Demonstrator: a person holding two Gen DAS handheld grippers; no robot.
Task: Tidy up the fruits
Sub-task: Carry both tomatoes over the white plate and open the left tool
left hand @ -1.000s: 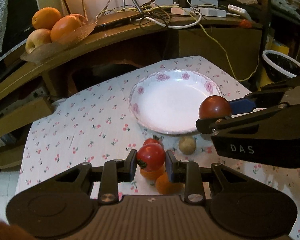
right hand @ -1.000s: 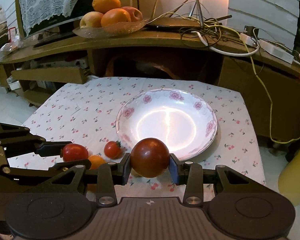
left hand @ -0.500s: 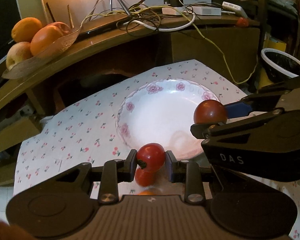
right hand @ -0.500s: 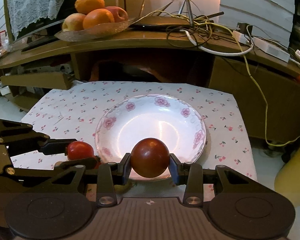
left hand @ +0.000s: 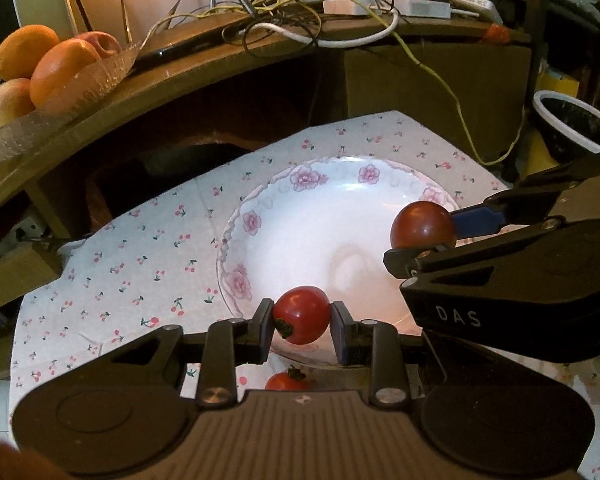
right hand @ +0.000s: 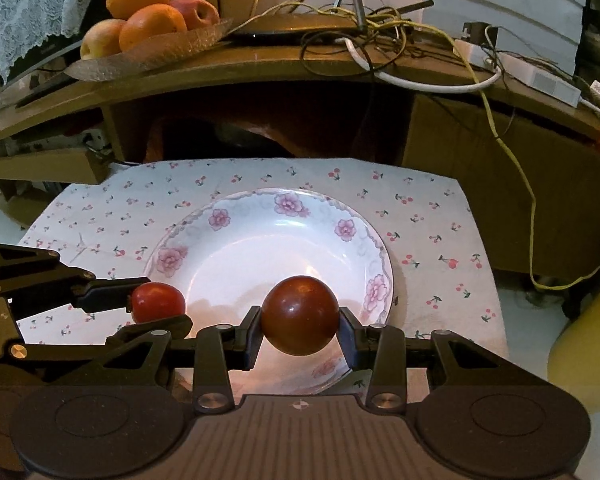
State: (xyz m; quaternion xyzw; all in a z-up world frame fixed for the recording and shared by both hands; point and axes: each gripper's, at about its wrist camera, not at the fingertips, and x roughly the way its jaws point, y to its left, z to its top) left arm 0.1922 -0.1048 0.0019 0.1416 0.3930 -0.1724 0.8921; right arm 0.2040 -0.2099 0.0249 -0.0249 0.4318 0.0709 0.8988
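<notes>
Left gripper (left hand: 302,316): clamped on a bright red tomato (left hand: 300,314), stem turned toward the left finger (left hand: 263,330), carried over the near rim of the plate (left hand: 260,200). Right gripper (right hand: 299,320): clamped on a darker, brownish-red tomato (right hand: 300,314), pinched at its widest part between both pads, carried over the near half of the same plate.

Compared with 1 second ago: both fruits now above white porcelain rather than short of it, over the cloth. Plate noticeably larger and lower in both views, so both grippers closer to it and further forward. Loose fruit on the cloth, plain to see 1 second ago, now almost wholly hidden beneath the left gripper; only 1 small red tomato (left hand: 286,380) peeking out just below the rim.

Meaning for the task, as a judgement: transport nearly finished for these 2 pieces, lowering and release probably next. Plate apparently bare, so room for both, though with the 2 grippers close together some care likely needed on opening. Round fruit on a sloped dish: likely to roll toward the centre once freed.

Further out: cherry-print tablecloth (right hand: 420,208) under the plate; behind it a wooden shelf (right hand: 260,64) bearing a glass dish (right hand: 148,52) of oranges and apples, beside a tangle of cables (right hand: 380,40).
</notes>
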